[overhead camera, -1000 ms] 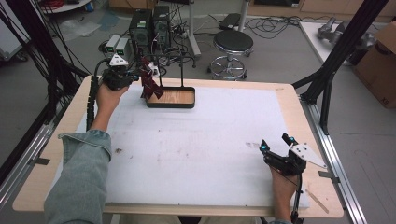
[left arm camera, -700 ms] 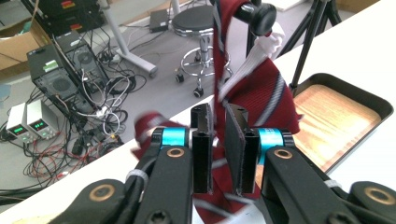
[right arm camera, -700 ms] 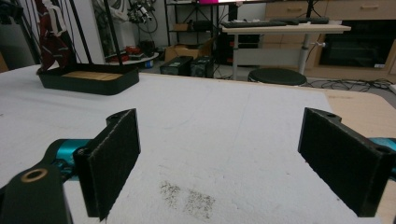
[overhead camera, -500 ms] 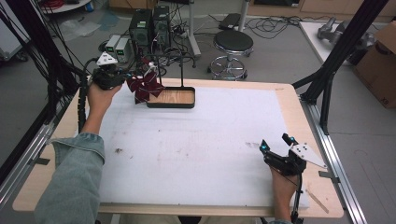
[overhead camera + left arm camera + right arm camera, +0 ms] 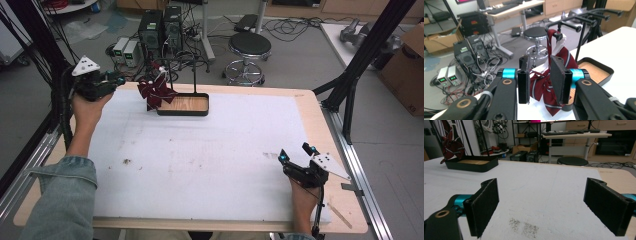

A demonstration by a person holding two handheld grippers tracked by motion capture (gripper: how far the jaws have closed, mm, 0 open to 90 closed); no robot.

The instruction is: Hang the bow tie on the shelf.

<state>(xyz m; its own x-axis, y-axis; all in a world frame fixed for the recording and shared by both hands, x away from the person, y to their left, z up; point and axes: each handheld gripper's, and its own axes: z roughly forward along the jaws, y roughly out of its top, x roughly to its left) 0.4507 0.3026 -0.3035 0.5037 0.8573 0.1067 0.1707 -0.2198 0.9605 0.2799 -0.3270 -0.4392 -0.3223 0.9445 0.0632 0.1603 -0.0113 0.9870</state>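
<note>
Bow tie [image 5: 156,91] hangs on stand beside raised left gripper [image 5: 114,81], jaws apart.

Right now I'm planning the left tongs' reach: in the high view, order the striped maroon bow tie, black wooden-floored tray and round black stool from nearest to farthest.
1. Striped maroon bow tie, just right of the left tongs.
2. Black wooden-floored tray, farther right.
3. Round black stool, beyond the table.

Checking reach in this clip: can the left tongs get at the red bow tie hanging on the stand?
Probably yes. The left tongs sit open just short of the bow tie, which hangs from the stand over the tray, with nothing between them in the left gripper view.
</note>
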